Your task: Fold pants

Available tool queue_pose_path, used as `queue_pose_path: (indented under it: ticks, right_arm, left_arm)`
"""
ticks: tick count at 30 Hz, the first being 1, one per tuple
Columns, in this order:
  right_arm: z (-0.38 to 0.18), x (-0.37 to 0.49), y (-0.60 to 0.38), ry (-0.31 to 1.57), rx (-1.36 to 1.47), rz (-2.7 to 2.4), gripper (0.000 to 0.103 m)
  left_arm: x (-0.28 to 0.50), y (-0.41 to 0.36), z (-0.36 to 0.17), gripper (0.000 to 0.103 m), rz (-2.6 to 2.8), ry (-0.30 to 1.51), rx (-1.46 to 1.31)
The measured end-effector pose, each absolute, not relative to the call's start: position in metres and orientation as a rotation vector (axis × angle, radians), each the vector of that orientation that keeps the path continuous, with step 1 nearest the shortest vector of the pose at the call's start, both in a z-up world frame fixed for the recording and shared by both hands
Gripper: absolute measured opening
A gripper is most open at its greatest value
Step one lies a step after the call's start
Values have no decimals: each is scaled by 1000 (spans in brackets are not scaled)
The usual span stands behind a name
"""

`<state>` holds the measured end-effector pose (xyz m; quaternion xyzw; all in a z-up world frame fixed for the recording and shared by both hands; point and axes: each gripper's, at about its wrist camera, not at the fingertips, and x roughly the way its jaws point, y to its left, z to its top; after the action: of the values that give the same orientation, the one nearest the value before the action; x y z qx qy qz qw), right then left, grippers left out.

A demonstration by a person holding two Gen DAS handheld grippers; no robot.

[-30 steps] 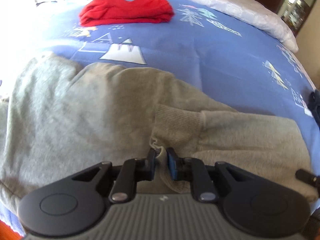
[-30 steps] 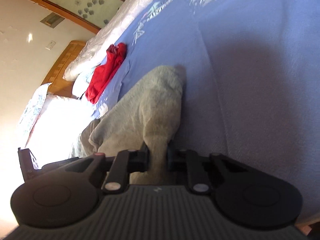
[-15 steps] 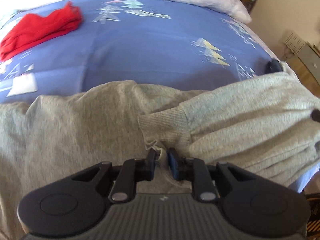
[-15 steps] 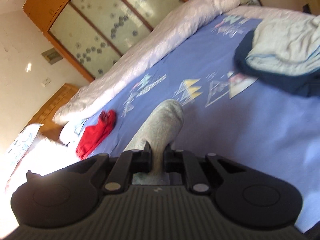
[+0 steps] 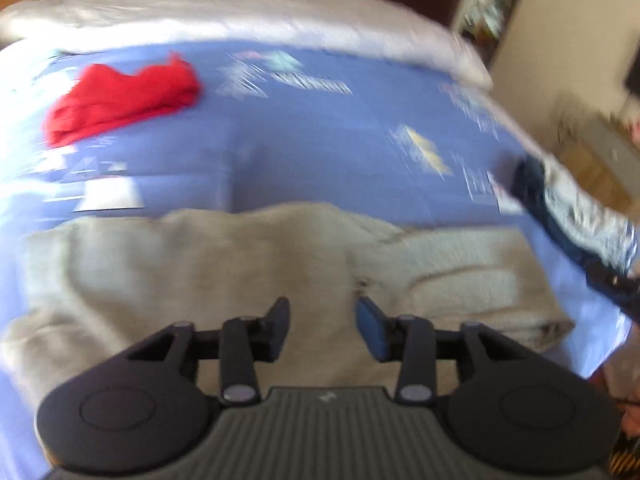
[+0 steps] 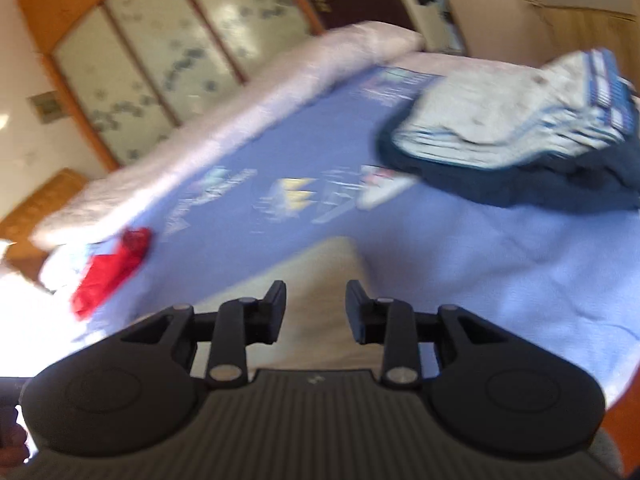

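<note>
The grey sweatpants (image 5: pixel 208 264) lie folded across the near side of the blue bedspread (image 5: pixel 304 148), with a leg cuff end on top at the right (image 5: pixel 452 272). My left gripper (image 5: pixel 322 318) is open and empty just above the pants' near edge. In the right wrist view the pants (image 6: pixel 320 280) run away from my right gripper (image 6: pixel 315 306), which is open and empty over their near end. Both views are motion-blurred.
A folded red garment (image 5: pixel 120 100) lies far left on the bed; it also shows in the right wrist view (image 6: pixel 108 272). A pile of white-and-navy clothes (image 6: pixel 520 128) sits at the right (image 5: pixel 576 216). White quilt (image 5: pixel 240 12) along the far edge.
Both grippers have opened and let go of the grey pants, which now lie folded on the bed. Both grippers have pulled back and up a little.
</note>
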<state>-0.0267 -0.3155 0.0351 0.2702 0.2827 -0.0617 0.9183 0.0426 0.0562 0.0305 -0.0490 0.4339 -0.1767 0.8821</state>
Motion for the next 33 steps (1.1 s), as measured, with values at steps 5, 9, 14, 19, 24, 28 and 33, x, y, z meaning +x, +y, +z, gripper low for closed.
queue_pose_path:
  ticks: [5,9,14,19,24,28,33]
  right_arm:
    - [44,3,-249,597,506,163,42]
    - [30,35,-175,702,427,371,42]
    - [22,60,-87,752,251,602,38]
    - [19,67,-37,776,152,710,18]
    - [-19,93,-8,948,82,686,13]
    - [-20,99,-16,942,149,686,16]
    - [5,88,-48,825,307,688,18]
  left_arm:
    - [17,175,33,56,-140,888,-363]
    - [10,239,10,58,2,940,-554]
    - [21,264,-17,83,-53,942,-799]
    - [44,259,-41,83,-67,976,-812]
    - [57,251,-50,43,-7,983,-753]
    - [46,248,-30,28,-44,927,-724]
    - [37,217,19,28,-121,811,-565]
